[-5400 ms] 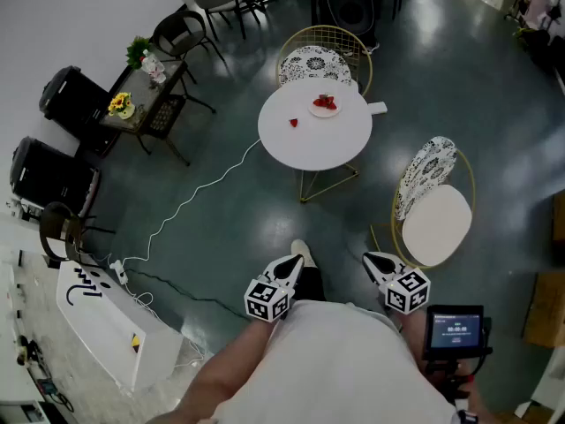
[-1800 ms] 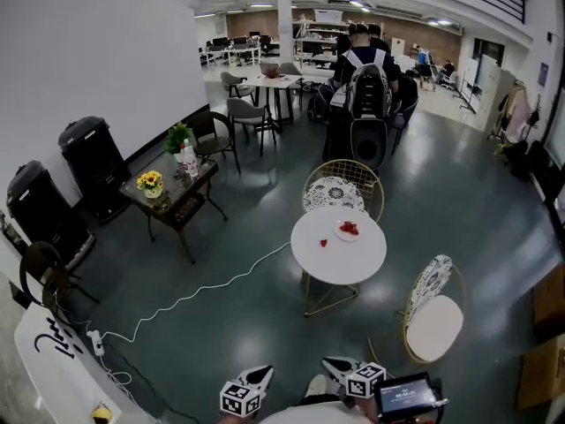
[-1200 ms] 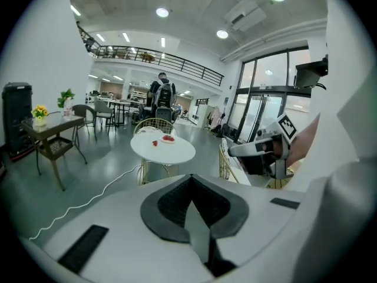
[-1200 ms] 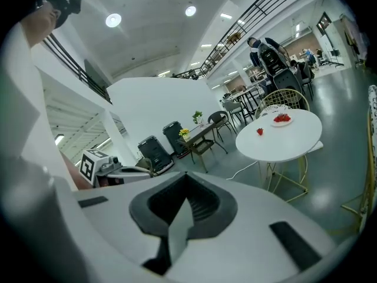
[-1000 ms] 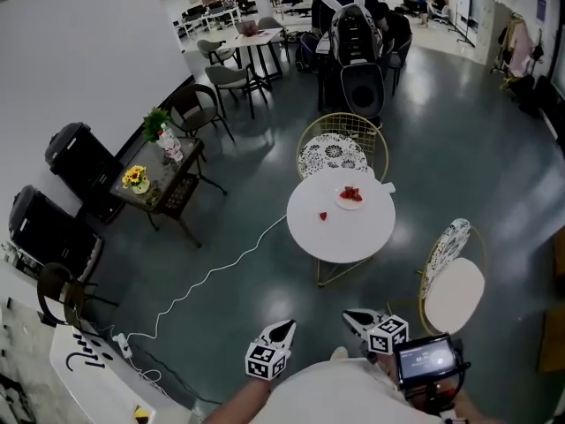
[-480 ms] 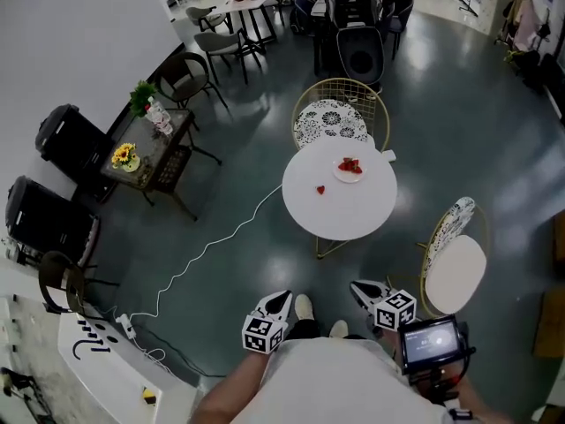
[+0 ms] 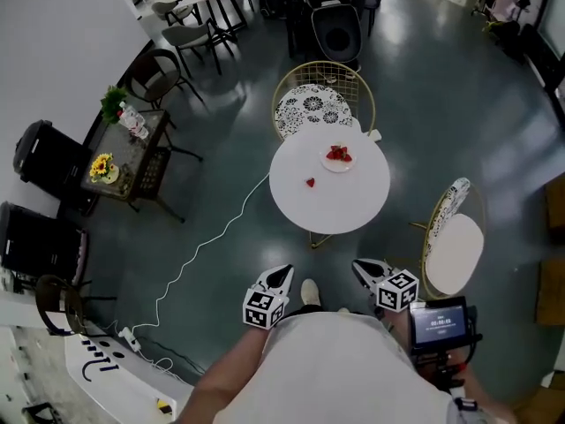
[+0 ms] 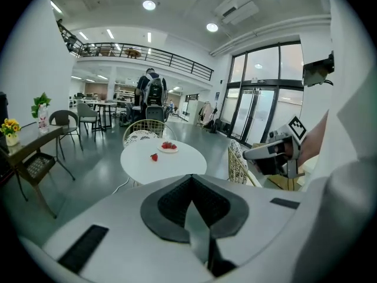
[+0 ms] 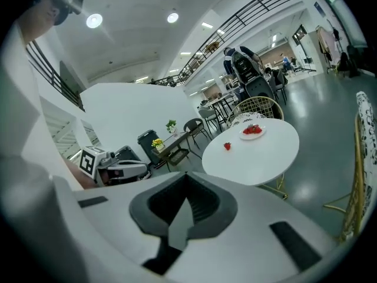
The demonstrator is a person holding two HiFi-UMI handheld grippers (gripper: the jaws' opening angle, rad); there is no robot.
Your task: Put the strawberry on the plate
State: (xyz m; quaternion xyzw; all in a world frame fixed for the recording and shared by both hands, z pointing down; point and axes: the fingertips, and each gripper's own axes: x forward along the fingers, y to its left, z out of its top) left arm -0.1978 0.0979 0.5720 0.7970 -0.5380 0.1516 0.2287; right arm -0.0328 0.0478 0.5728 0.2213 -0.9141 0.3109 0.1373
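The only dish I can see is the plate (image 7: 337,157) on the far side of the round white table (image 7: 353,197), and it holds a small heap of red berries (image 7: 338,154); they are too small and bunched for me to count. The lone strawberry (image 7: 310,182) lies on the bare tabletop, near the plate but apart from it, towards the table's left edge as I look down. On the dark side table (image 7: 132,148) off to the left a small pot holds yellow flowers (image 7: 101,165), with a green plant (image 7: 113,103) further back. My left gripper (image 7: 283,272) and right gripper (image 7: 360,266) both hang low in front of my body, well short of the table. Both sets of jaws are pressed together with nothing between them, as each gripper view shows. My hands are mostly hidden under my shirt, so only the marker cubes and jaw tips show from above. A wire chair with a patterned cushion (image 7: 312,106) is partly covered by the table's far rim, and a second chair (image 7: 455,247) stands to the right. A white cable (image 7: 212,244) runs across the floor, its end lost at the table's foot.
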